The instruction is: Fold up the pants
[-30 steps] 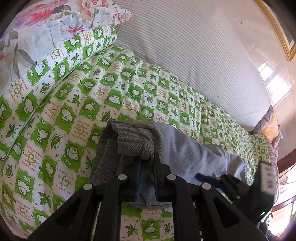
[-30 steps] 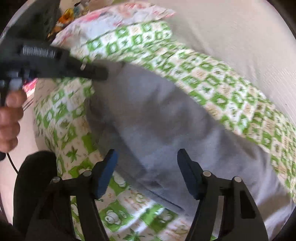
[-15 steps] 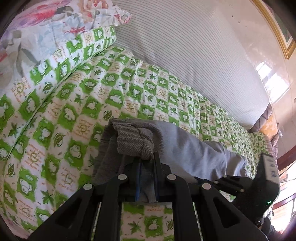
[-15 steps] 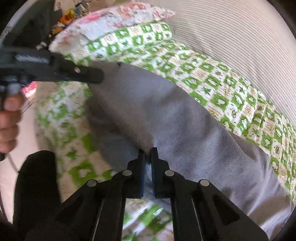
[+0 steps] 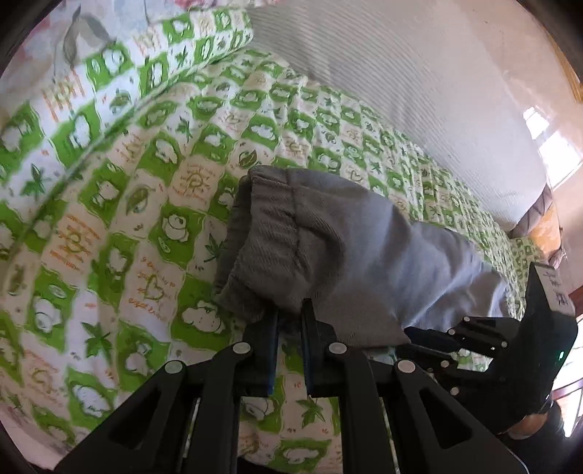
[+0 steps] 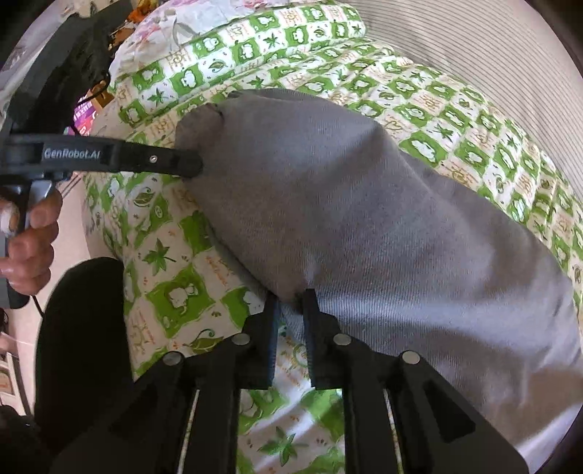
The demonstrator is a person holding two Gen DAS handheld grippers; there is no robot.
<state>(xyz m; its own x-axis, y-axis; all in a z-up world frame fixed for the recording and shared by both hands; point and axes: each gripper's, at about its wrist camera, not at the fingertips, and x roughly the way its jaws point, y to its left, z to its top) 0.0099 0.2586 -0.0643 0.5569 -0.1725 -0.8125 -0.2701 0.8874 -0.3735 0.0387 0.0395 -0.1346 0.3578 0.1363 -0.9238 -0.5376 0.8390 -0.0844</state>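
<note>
Grey pants (image 5: 349,255) lie on a green-and-white checked quilt (image 5: 120,226), near edge lifted. Left gripper (image 5: 289,313) clamps the ribbed waistband end; right gripper (image 6: 291,297) clamps the fabric edge. "GenRobot.AI" reads on the left gripper's side. Floral pillow (image 6: 189,22) and striped sheet (image 5: 419,84) beyond.

A home bedroom: a bed with green-checked quilt (image 5: 153,204), matching pillow (image 6: 255,40) (floral one behind)
</note>
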